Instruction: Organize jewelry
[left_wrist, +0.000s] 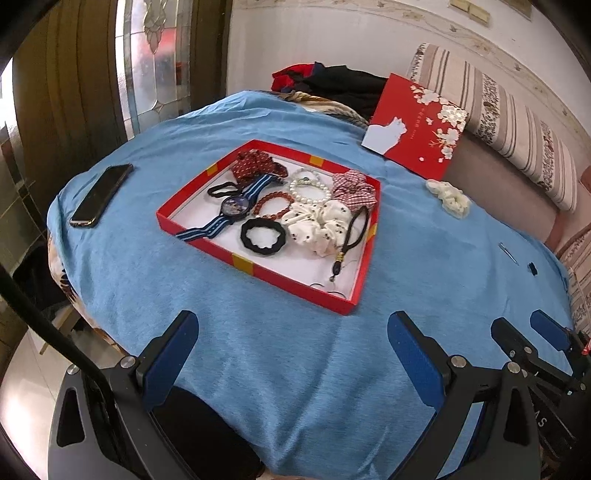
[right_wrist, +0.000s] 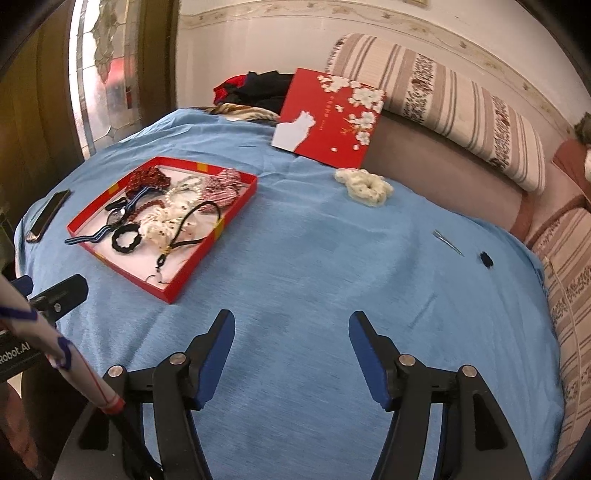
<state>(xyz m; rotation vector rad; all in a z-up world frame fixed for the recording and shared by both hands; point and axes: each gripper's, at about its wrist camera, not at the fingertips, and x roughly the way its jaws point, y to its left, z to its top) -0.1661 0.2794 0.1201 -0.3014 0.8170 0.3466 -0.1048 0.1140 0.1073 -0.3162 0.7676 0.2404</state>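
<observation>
A shallow red box (left_wrist: 258, 275) (right_wrist: 122, 271) lies on the blue cloth and holds a striped-strap watch (left_wrist: 236, 206), bead bracelets (left_wrist: 308, 188), scrunchies (left_wrist: 317, 225) and black hair ties (left_wrist: 263, 236). A cream scrunchie (left_wrist: 448, 197) (right_wrist: 364, 186), a metal clip (right_wrist: 447, 242) and a small black piece (right_wrist: 486, 259) lie loose on the cloth, right of the box. My left gripper (left_wrist: 291, 328) hangs open in front of the box with nothing in it. My right gripper (right_wrist: 291, 328) is open over bare cloth, right of the box; it shows in the left wrist view (left_wrist: 524, 326).
A dark phone (left_wrist: 101, 195) (right_wrist: 48, 214) lies left of the box. The red lid (left_wrist: 413, 127) (right_wrist: 328, 118) with white blossoms leans at the back against a striped bolster (right_wrist: 443, 107). Dark clothes (left_wrist: 332, 85) are piled behind. A striped cushion (right_wrist: 569, 295) borders the right edge.
</observation>
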